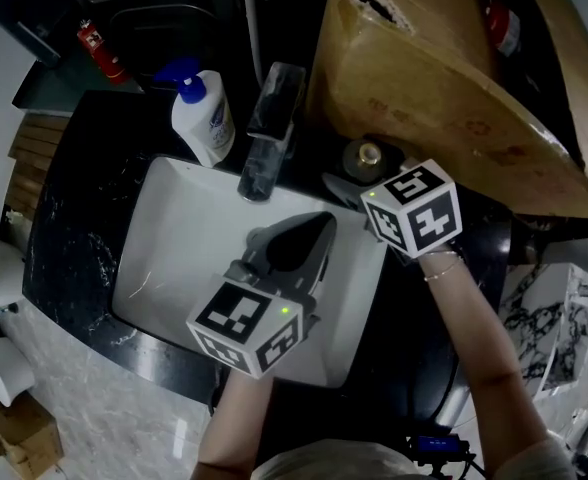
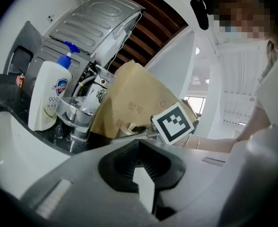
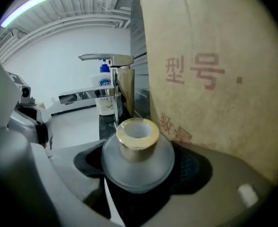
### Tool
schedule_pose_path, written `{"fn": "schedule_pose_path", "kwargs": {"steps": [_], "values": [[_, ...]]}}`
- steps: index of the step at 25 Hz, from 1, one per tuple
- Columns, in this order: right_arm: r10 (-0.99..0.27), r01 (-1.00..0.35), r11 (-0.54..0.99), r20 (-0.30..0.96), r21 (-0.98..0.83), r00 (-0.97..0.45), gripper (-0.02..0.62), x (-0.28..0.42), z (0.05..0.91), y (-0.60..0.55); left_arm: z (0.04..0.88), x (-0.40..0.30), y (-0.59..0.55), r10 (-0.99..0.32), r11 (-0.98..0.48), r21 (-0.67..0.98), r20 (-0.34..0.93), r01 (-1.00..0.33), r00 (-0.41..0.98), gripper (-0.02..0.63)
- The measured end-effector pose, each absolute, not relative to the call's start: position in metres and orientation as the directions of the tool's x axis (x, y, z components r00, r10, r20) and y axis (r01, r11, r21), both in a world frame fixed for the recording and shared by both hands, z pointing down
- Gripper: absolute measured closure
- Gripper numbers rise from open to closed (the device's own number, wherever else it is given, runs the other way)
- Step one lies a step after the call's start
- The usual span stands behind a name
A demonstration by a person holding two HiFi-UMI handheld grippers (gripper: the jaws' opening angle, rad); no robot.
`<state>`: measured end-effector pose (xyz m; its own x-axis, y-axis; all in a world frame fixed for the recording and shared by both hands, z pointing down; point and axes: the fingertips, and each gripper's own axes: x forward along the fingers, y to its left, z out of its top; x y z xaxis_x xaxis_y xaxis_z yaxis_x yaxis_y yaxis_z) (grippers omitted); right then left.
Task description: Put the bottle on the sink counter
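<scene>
Item one: bottle (image 1: 366,156), gold-necked, standing upright at the 2 o'clock corner of the sink (image 1: 174,218), box (image 1: 424,78) at its 3 o'clock. I am keeping the right gripper (image 3: 140,167) around it, fingers standing apart, not pressing.

Item two: left gripper (image 2: 140,148), hovering over the basin, fingers together on nothing.

Item three: soap dispenser (image 1: 202,118), sitting on the dark surface (image 1: 74,228) at 9 o'clock of the faucet (image 1: 269,128).
</scene>
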<state>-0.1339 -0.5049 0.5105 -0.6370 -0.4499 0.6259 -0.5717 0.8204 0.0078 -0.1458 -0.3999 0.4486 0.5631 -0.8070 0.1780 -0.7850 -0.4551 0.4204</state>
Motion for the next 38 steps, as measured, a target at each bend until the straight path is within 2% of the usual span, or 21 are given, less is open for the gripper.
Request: {"fn": "schedule_pose_path", "kwargs": {"steps": [8, 11, 19, 32, 38], "values": [[-0.532, -0.647, 0.763, 0.56, -0.009, -0.635, 0.227, -0.109, 0.484, -0.488, 0.431, -0.142, -0.382, -0.807, -0.467, 0.382, 0.185, -0.797, 0.561, 0.598], [-0.555, -0.672, 0.737, 0.5, -0.074, -0.664, 0.227, -0.098, 0.469, -0.475, 0.424, -0.138, -0.37, -0.806, -0.471, 0.375, 0.184, -0.799, 0.562, 0.598], [-0.553, -0.639, 0.744, 0.356, -0.197, -0.754, 0.229, -0.096, 0.418, -0.42, 0.394, -0.13, -0.338, -0.8, -0.51, 0.338, 0.153, -0.791, 0.58, 0.598], [-0.586, -0.613, 0.769, 0.182, -0.181, -0.789, 0.245, -0.08, 0.331, -0.312, 0.33, -0.127, -0.268, -0.797, -0.568, 0.265, 0.059, -0.779, 0.601, 0.598], [-0.576, -0.582, 0.807, 0.083, -0.105, -0.813, 0.245, -0.085, 0.282, -0.275, 0.31, -0.125, -0.244, -0.787, -0.592, 0.24, 0.031, -0.769, 0.616, 0.598]]}}
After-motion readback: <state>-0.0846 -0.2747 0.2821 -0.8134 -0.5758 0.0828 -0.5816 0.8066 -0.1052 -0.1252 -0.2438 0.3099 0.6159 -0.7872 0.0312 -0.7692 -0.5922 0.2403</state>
